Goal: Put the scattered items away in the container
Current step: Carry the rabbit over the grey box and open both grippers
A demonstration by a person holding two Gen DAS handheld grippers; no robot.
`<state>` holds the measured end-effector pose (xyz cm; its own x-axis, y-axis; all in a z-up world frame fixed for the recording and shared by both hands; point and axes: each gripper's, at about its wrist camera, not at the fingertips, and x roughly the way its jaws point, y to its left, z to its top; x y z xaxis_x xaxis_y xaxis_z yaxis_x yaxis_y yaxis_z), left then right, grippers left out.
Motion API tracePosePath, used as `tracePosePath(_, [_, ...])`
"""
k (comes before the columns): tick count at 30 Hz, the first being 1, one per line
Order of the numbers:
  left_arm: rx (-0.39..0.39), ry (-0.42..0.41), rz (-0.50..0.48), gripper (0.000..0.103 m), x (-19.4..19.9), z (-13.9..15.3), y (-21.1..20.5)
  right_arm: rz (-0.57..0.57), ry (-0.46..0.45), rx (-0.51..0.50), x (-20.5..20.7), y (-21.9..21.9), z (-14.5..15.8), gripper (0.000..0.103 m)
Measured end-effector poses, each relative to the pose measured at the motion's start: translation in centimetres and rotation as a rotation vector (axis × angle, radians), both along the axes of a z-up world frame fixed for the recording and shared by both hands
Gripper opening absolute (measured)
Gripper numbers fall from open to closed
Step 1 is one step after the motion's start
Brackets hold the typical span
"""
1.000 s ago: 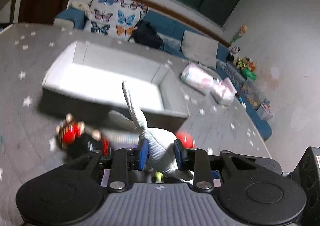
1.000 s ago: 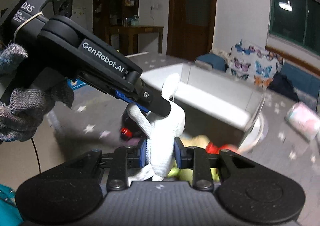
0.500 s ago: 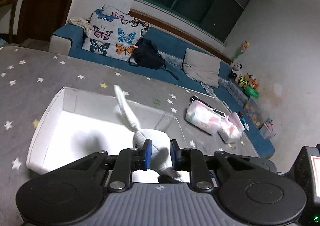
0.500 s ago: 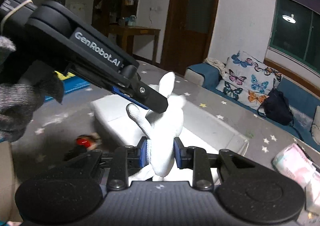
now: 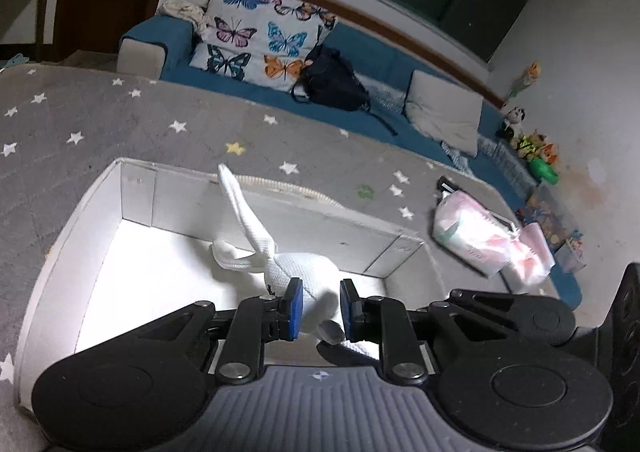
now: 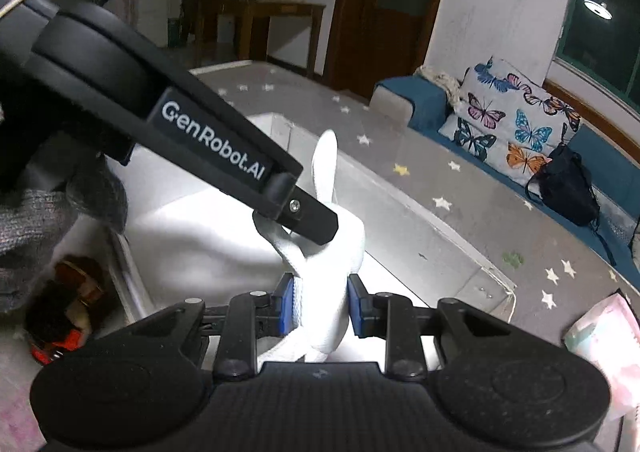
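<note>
Both claws pinching one white knitted rabbit-shaped soft toy: left gripper (image 5: pixel 319 306) with blue pads pressed against the toy's (image 5: pixel 304 280) rounded body at lower centre of its view, right gripper (image 6: pixel 320 308) clamped on the toy's (image 6: pixel 332 276) middle at lower centre of its own view. Left claw's black arm, lettered GenRobot.AI, crossing the upper left of the right view, its fingertip (image 6: pixel 316 218) touching the toy.

Now hanging over the bright floor of the white rectangular open storage box (image 5: pixel 72 236), one long ear standing up toward the far wall, the other drooping toward the bottom; whether touching the floor, cannot tell. Half a second ago held higher, with the box smaller and further up the frame; now the box (image 6: pixel 460 240) filling the middle of both views, both claws lowered into it. One second ago still outside the near wall, above the scattered toys.

Red and dark small toys (image 6: pixel 60 312) at lower left of the right view, outside the box wall, blurred. Pink plastic-wrapped pack (image 5: pixel 476 236) at right on the grey star-patterned mat (image 5: pixel 80 120). Butterfly-print cushion (image 5: pixel 264 32) on the blue sofa (image 5: pixel 160 36) at top.
</note>
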<state>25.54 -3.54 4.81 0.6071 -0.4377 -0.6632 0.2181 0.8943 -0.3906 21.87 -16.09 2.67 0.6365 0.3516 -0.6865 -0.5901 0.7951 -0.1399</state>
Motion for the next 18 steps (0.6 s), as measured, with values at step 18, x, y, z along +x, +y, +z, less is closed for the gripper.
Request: tracePosePath(18, [0.068,-0.028,0.009,0.025,-1.7,-0.1,-0.8,-0.090,-0.019,0.066,-1.6,-2.9,1.0,0.038])
